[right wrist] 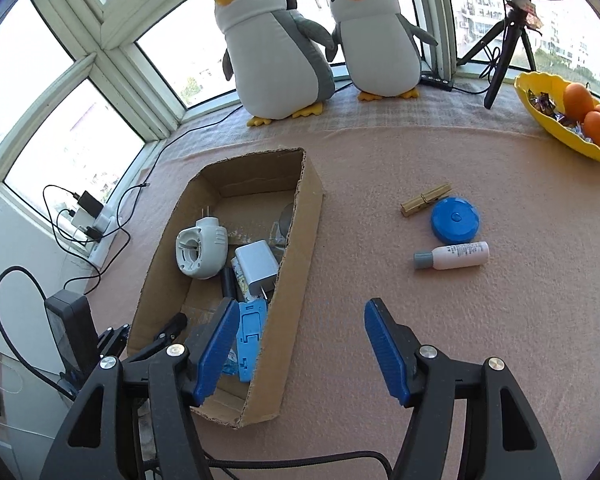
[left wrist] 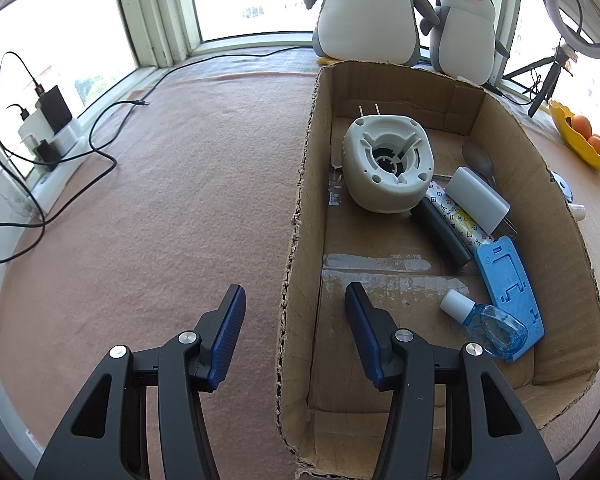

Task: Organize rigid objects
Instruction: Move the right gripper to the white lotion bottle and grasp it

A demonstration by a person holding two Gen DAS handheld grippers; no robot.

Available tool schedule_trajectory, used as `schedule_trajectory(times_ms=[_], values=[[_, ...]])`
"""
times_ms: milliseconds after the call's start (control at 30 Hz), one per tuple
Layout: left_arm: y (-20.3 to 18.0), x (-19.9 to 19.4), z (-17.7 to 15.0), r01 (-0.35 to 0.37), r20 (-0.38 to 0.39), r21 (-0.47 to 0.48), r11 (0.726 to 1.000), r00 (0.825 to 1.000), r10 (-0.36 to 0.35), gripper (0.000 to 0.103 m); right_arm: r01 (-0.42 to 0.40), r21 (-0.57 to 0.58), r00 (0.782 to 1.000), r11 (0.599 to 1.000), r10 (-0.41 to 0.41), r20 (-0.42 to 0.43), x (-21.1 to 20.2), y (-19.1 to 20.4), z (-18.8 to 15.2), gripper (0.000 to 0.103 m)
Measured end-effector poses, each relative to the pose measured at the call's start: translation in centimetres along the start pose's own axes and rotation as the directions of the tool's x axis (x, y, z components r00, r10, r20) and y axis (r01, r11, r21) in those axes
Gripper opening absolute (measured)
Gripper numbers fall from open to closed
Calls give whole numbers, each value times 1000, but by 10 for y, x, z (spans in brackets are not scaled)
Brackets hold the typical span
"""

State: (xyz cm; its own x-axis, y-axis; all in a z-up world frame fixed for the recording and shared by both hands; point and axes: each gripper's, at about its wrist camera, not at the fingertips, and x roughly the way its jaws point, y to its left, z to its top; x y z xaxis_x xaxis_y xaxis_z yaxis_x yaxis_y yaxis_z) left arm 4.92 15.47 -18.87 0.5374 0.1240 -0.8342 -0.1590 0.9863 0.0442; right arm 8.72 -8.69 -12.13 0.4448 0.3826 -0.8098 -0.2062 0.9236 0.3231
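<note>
Sorting small hard items into the cardboard box (right wrist: 308, 216); three left out on the desk (right wrist: 380, 320).

Both spread wide and empty: left gripper (left wrist: 294, 312) straddling the box's near-left wall at lower centre, right gripper (right wrist: 298, 326) at lower centre, just right of the box. Probably between placements; next likely calls for reaching to centre right for the white bottle (right wrist: 452, 256), blue round case (right wrist: 455, 218) or wooden clothespin (right wrist: 425, 199), all lying close together. Seen only from the right wrist: those three. Clearer from the left wrist: box contents, with white plug-in device (left wrist: 388, 164), white charger (left wrist: 477, 197), blue stand (left wrist: 508, 280) and blue-tinted bottle (left wrist: 488, 322).
</note>
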Motion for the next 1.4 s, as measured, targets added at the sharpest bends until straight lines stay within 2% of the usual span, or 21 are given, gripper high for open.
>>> schedule_trajectory(times_ms=[133,367,767,967,1133,1400], values=[[0,1,1,-1,5,1,1000,1000,1,52,64,69,998,996,-64,-2,2,-31,0,61],[0,1,0,-3,16,8,1000,1000,3,52,124,192,992,974,-122,-21,8,-73,1,61],[2,1,-3,8,24,1,1000,1000,-8,52,131,387,991,913,-109,-78,34,-117,26,61],[3,1,-3,11,27,-2,1000,1000,-11,52,181,407,982,895,-139,-131,56,-123,41,61],[3,1,-4,14,29,-7,1000,999,-14,52,254,391,963,885,-194,-186,75,-125,45,61],[3,1,-4,13,29,-5,1000,1000,-13,52,319,282,941,905,-267,-209,77,-123,44,58]])
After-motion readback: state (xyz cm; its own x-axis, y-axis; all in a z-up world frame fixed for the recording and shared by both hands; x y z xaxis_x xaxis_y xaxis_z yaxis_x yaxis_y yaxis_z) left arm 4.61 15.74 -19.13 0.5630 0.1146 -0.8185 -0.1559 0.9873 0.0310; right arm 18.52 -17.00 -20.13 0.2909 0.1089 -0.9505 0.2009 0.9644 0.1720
